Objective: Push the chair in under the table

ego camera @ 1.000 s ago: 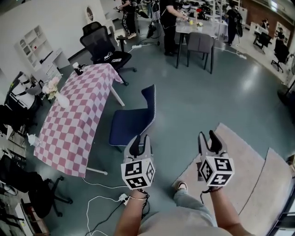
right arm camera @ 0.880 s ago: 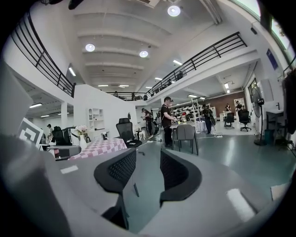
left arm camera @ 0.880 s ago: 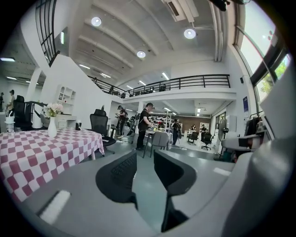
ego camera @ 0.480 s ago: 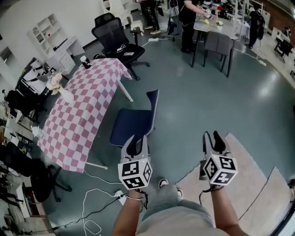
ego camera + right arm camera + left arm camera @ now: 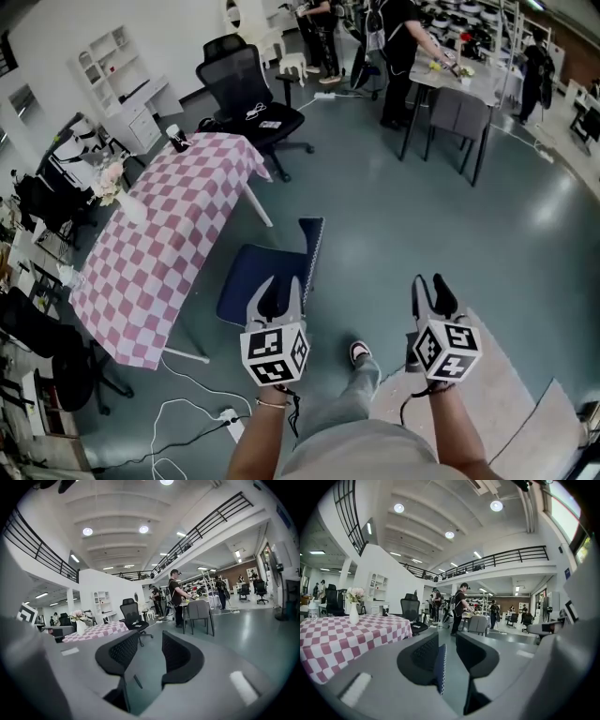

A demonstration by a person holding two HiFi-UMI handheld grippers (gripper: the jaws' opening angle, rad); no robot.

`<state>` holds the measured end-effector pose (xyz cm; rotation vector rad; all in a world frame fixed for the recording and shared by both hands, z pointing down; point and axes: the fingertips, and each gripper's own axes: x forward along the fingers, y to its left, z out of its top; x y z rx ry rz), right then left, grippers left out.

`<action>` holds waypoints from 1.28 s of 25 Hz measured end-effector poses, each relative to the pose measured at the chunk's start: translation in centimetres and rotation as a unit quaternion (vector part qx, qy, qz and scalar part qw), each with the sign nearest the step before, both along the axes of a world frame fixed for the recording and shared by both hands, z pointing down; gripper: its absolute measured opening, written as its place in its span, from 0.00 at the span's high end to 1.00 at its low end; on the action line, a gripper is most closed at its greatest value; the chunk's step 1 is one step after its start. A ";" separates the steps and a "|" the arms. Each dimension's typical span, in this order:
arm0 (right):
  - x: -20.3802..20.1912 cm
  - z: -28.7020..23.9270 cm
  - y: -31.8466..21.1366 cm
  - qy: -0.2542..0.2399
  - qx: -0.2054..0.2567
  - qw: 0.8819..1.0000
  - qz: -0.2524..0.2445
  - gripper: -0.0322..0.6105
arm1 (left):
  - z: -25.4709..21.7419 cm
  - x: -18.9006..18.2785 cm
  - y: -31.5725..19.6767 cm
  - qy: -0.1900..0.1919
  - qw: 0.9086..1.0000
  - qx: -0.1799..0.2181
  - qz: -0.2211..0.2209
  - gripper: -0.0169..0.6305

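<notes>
Distance to the chair (image 5: 258, 274) has shrunk: over the last second the person has walked up to it, and both hands have come along level. The left tongs (image 5: 279, 286) now hang over the near edge of its seat, while the right tongs (image 5: 429, 286) are out over bare floor. The chair itself has not shifted. It stands just right of the tabletop (image 5: 159, 234), seat toward the checked cloth and back toward the open floor, not yet under.

Neither pair has changed its gap. The left tongs stand moderately apart and clamp nothing; the left gripper view shows the blue edge of the chair back through the gap (image 5: 441, 667). The right tongs stand wider, with only floor between them. So the push looks about to start, probably against the back, toward the left.

On the tabletop a vase (image 5: 129, 208) stands at the far left side. A black office chair (image 5: 251, 94) sits at the far end, well apart. A cable (image 5: 202, 394) trails on the floor near the table foot (image 5: 187, 354); neither seems to block the path. A rug (image 5: 506, 384) lies to the right.
</notes>
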<state>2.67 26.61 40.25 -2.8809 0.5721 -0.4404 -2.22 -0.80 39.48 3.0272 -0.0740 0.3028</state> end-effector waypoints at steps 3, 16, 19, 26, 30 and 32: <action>4.6 -0.9 -1.3 0.011 -0.017 0.999 -0.027 0.72 | -0.1 3.4 -1.0 0.000 1.000 -0.015 -0.019 0.79; 24.0 -4.4 -12.9 0.028 -0.015 0.984 -0.176 0.72 | 0.7 9.7 -11.1 -0.020 0.976 -0.062 -0.206 0.79; 25.3 -3.9 -16.3 0.015 -0.005 0.977 -0.213 0.72 | 0.1 9.2 -12.3 -0.020 0.969 -0.055 -0.242 0.79; 26.6 -3.2 -23.9 0.000 0.002 0.952 -0.307 0.72 | -1.0 7.3 -14.9 -0.016 0.945 -0.040 -0.324 0.79; 27.6 -2.9 -27.8 -0.001 0.001 0.930 -0.368 0.72 | -1.1 6.7 -15.5 -0.009 0.925 -0.037 -0.379 0.79; 28.1 -2.8 -29.3 0.000 -0.001 0.916 -0.401 0.72 | -1.2 6.5 -15.2 -0.005 0.912 -0.036 -0.409 0.79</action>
